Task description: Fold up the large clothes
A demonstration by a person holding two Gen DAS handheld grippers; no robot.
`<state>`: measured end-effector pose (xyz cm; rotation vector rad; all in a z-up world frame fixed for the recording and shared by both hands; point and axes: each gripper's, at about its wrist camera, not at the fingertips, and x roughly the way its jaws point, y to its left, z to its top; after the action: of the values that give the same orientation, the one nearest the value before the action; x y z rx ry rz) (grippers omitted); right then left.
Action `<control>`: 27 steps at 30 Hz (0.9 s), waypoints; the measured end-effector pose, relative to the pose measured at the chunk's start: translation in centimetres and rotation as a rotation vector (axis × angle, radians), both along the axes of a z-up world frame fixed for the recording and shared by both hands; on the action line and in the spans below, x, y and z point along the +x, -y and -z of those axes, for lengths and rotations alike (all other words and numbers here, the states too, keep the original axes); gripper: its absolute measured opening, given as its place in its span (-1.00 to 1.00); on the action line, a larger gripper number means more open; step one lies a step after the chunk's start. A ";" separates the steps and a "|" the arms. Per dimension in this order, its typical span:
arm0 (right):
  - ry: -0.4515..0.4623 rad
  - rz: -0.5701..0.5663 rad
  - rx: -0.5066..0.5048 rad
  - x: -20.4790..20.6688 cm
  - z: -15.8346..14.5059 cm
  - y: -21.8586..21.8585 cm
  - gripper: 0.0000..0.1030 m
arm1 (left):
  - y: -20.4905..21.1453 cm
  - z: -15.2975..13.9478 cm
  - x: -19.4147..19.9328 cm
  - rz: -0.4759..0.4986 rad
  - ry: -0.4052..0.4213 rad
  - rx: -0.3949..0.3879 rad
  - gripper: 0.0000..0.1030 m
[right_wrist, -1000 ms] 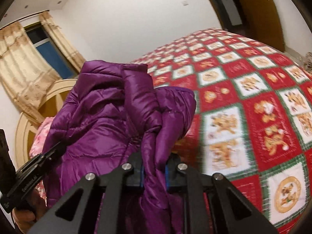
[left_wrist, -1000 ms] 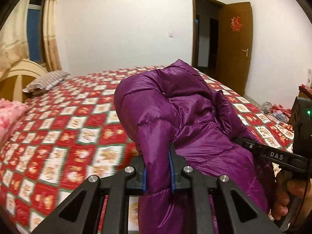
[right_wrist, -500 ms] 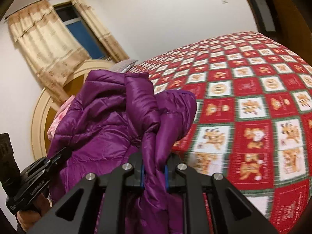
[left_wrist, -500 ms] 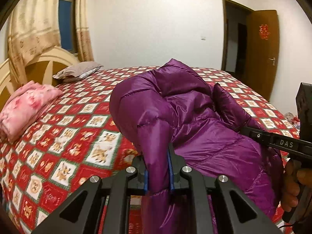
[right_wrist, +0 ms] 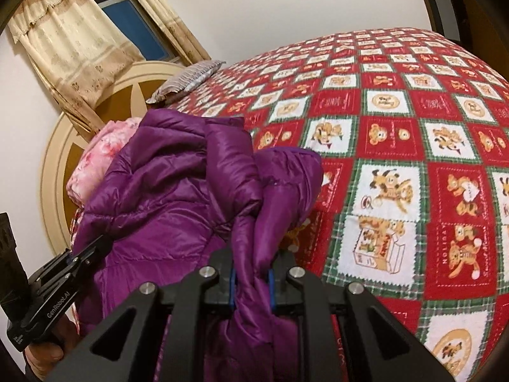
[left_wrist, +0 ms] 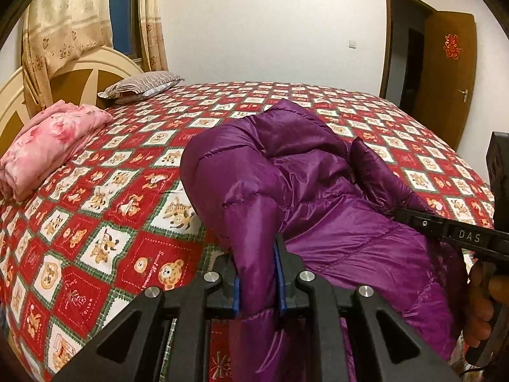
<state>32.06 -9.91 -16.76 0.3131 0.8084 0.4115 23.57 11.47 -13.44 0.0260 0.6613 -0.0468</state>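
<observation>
A purple quilted down jacket [left_wrist: 318,197] hangs bunched between my two grippers above the near edge of the bed. My left gripper [left_wrist: 258,273] is shut on a thick fold of the jacket. My right gripper [right_wrist: 249,280] is shut on another fold of the jacket [right_wrist: 178,191]. The right gripper's body also shows at the right of the left wrist view [left_wrist: 458,235], and the left gripper's body shows at the lower left of the right wrist view [right_wrist: 60,289]. The jacket's lower part drops out of sight below both cameras.
The bed [left_wrist: 127,222] has a red, white and green checked cover with bear prints. A folded pink quilt [left_wrist: 47,146] and a striped pillow [left_wrist: 143,84] lie by the headboard [right_wrist: 63,172]. An open brown door [left_wrist: 445,76] stands at the right, curtains [left_wrist: 63,25] at the left.
Both views have swung toward the headboard side, so the quilt, pillow and curtains show more. The jacket stays clamped in both grippers and sits a little lower over the bed.
</observation>
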 end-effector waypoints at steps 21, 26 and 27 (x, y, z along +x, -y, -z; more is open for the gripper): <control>-0.028 0.004 -0.084 0.6 2.1 -2.0 -0.47 | -1.9 3.7 0.8 -0.109 -0.039 0.033 0.55; -0.026 0.007 -0.103 0.6 2.4 -2.4 -0.35 | -2.6 4.1 0.9 -0.141 -0.043 0.014 0.75; -0.025 0.010 -0.104 0.6 2.4 -2.4 -0.32 | -2.7 4.2 0.9 -0.141 -0.043 0.009 0.76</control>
<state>32.64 -7.54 -19.19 0.2254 0.8491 0.3554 24.46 14.19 -17.64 -0.0134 0.7051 0.0920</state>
